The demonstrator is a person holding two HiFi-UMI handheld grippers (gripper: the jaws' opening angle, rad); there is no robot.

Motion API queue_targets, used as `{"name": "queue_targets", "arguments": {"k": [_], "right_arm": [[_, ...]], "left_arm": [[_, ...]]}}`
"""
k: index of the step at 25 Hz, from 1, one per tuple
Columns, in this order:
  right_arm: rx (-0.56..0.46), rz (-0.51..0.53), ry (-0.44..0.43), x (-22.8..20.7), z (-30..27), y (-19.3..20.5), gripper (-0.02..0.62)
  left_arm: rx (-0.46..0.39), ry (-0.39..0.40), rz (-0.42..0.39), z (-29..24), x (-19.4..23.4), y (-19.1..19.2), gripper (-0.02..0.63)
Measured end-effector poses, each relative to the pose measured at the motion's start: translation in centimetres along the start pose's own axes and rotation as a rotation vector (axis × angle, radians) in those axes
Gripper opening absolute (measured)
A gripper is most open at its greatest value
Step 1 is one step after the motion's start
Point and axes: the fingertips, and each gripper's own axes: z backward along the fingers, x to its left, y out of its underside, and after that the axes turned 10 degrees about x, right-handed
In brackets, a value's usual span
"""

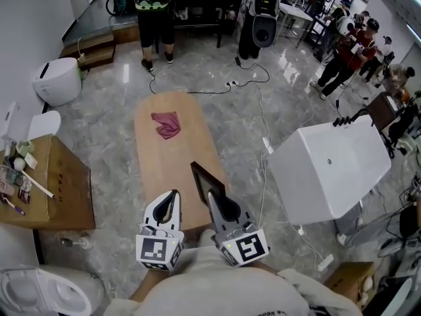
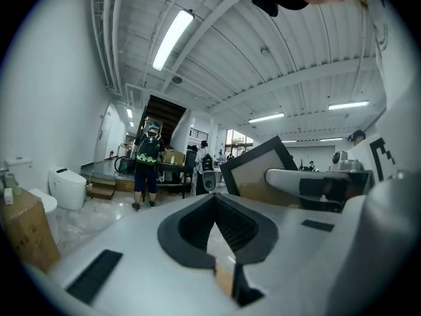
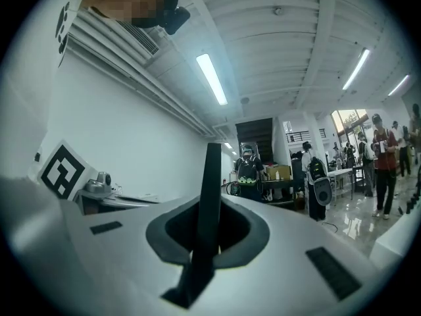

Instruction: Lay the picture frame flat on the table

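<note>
Left gripper (image 2: 214,206) jaws together and empty, held level over the near end of the table (image 1: 172,157), only its view showing the picture frame (image 2: 258,170) broad side on, right gripper (image 3: 205,232) level, clamped on the frame's edge, frame upright over the table, edge-on in the right gripper view

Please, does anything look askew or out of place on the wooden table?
The picture frame is not lying flat: the right claw is shut on its edge and holds it tilted at the near end of the table. A crumpled pink cloth lies farther along the table. Nothing looks spilled or broken.
</note>
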Motion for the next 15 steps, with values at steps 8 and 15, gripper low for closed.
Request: {"name": "queue_targets", "arguments": {"k": [8,15], "right_arm": [[0.007,0.016,-0.019,0.3,-0.8,-0.3,0.026],[0.008,0.026,-0.039,-0.5,-1.8,-0.4,0.026]], "left_arm": [[-0.009,0.009,0.028,-0.5,0.4,0.0,0.008],[-0.012,-0.007,0.045,-1.7,0.8,-0.2,0.008]]}}
